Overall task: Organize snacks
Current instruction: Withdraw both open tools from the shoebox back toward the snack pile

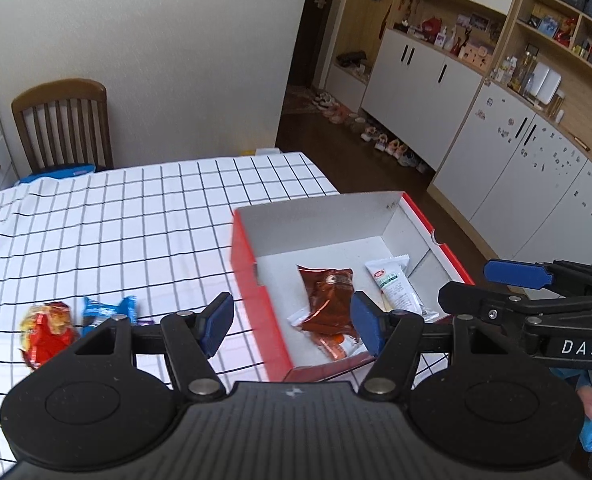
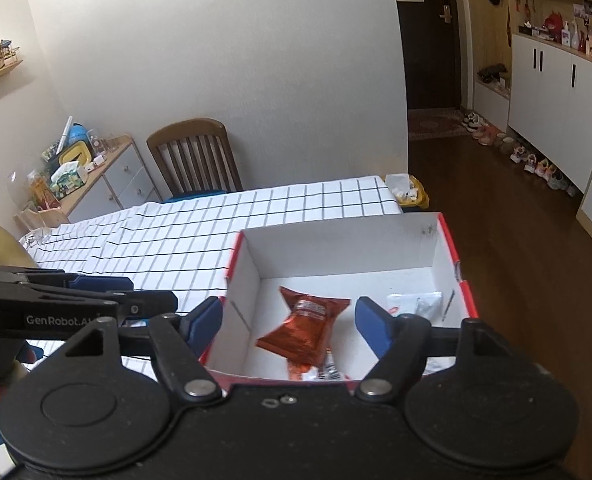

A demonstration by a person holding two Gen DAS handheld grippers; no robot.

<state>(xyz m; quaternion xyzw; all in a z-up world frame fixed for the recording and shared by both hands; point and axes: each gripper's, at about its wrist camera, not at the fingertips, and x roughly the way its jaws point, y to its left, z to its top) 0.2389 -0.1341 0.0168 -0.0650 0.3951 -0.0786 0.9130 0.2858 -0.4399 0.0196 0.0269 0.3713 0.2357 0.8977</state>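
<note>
Now, left tool: spread, empty, nearer the loose snacks.
Right tool: spread, empty, over the box.
Red snack: left of the left tool, near surface edge.
Blue snack: just beyond, long axis crosswise.

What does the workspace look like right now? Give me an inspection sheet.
Surface: table under a white grid cloth.
Job's things: red box holds a brown packet and a white packet; red snack and blue snack lie on the cloth.
Clutter: nothing seen.
Grippers: left gripper open, empty; right gripper open, empty, over the box.
Cables: nothing seen.
Surroundings: chair, cabinets, shoes on the floor.
</note>
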